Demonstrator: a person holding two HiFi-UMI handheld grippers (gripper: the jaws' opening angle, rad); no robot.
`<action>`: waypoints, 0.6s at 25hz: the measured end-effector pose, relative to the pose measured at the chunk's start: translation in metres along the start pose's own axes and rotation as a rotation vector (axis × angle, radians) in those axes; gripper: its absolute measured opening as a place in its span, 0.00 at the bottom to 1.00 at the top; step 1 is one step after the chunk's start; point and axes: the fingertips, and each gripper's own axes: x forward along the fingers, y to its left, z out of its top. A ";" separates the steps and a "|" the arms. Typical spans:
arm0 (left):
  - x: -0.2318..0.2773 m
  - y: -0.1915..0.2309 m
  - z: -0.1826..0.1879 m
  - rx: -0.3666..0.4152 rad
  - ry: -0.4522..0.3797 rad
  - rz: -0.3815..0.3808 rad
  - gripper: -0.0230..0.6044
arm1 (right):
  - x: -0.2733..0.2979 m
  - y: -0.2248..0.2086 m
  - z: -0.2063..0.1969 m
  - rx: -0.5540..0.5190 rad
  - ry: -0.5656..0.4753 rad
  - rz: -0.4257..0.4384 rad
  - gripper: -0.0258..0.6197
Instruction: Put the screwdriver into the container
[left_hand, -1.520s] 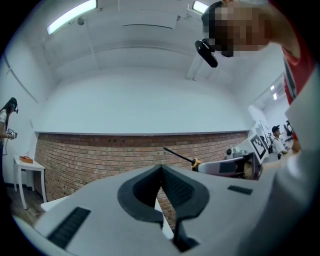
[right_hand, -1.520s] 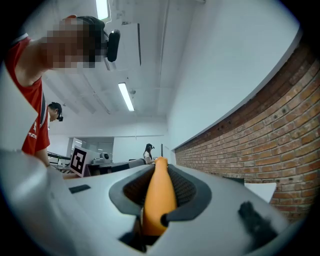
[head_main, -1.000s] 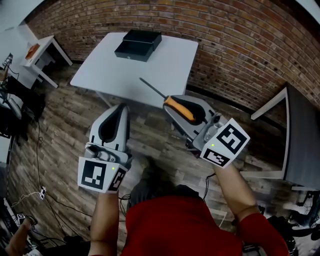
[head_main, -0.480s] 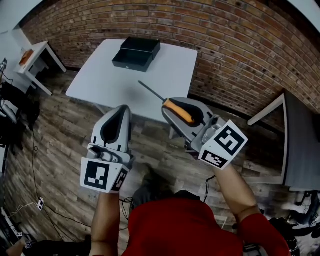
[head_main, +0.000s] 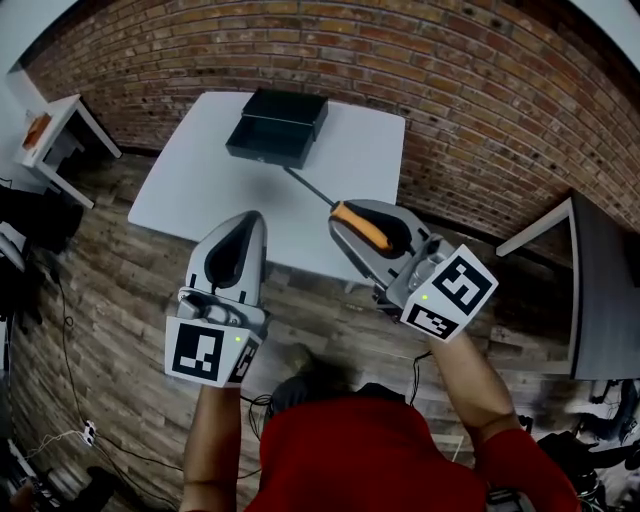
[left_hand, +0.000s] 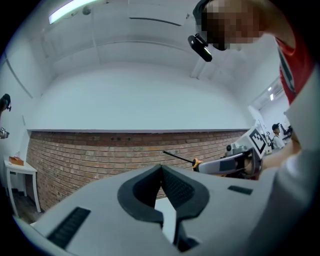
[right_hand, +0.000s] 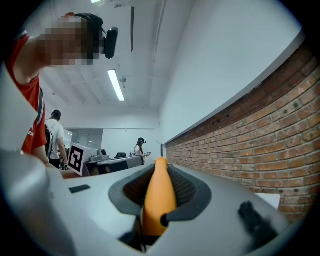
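Screwdriver carried in the right gripper, outside the container.

We saw the right gripper (head_main: 362, 228) with its fingers (right_hand: 187, 192) clenched on the orange handle of the screwdriver (head_main: 356, 222). The handle stood up between them in the right gripper view, and the thin dark shaft pointed away from the person over the white desk (head_main: 200, 190). In the head view we placed the shaft's tip just beside the near wall of the black container (head_main: 277, 128), which sat open at the far side of the desk by the brick wall (head_main: 480, 90). How high the tip was above the desk we could not tell. We found the left gripper (head_main: 232, 255) off the desk's near edge, over the wooden floor (head_main: 110, 330), its fingers (left_hand: 180, 187) pressed together at the tips with nothing between them.
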 end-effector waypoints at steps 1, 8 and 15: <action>0.004 0.007 -0.001 0.000 -0.001 -0.006 0.06 | 0.007 -0.003 0.000 -0.001 0.003 -0.005 0.18; 0.026 0.065 -0.010 -0.007 0.005 -0.037 0.06 | 0.060 -0.025 -0.004 -0.010 0.019 -0.050 0.18; 0.046 0.114 -0.026 -0.004 0.022 -0.075 0.06 | 0.106 -0.044 -0.014 0.001 0.036 -0.102 0.18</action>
